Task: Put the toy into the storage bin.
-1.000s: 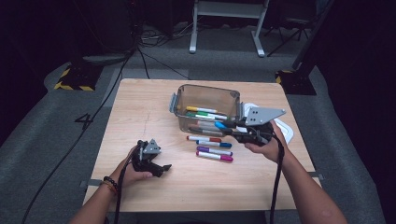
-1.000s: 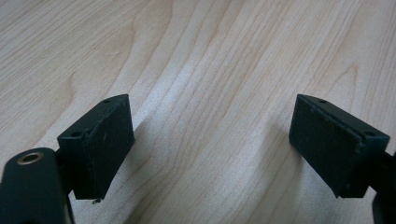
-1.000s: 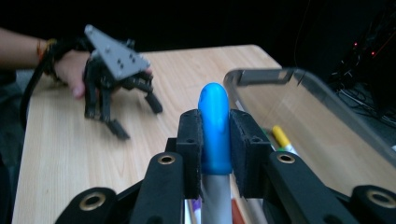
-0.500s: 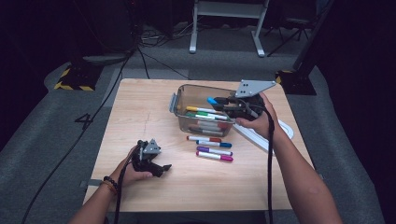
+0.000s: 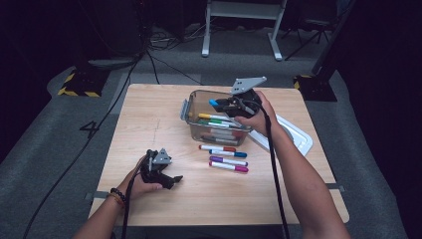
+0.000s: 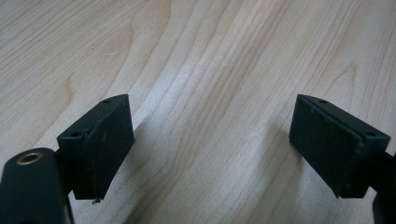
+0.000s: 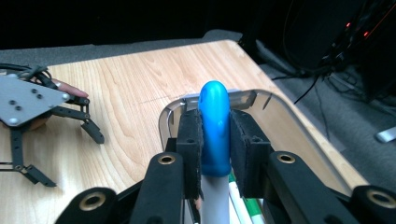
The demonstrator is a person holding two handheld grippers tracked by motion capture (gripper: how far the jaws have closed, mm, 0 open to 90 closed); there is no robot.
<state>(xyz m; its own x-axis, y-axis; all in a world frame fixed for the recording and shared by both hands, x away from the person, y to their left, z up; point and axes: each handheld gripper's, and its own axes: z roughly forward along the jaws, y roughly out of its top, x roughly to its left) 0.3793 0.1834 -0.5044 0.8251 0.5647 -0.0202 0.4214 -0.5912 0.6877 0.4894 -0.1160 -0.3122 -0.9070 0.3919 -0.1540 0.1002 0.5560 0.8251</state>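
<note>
A: Where does the blue-capped marker sit relative to the right gripper?

B: Pinched between its pads, cap poking out ahead of the jaws, its long axis running straight on from the gripper. The clear bin lies directly beneath it, so in his view the marker need only be let go there.

A: And the left gripper?

B: Spread wide with nothing in it, resting on the table, well apart from the bin. The loose markers lie between the two grippers, nearer the right one.
</note>
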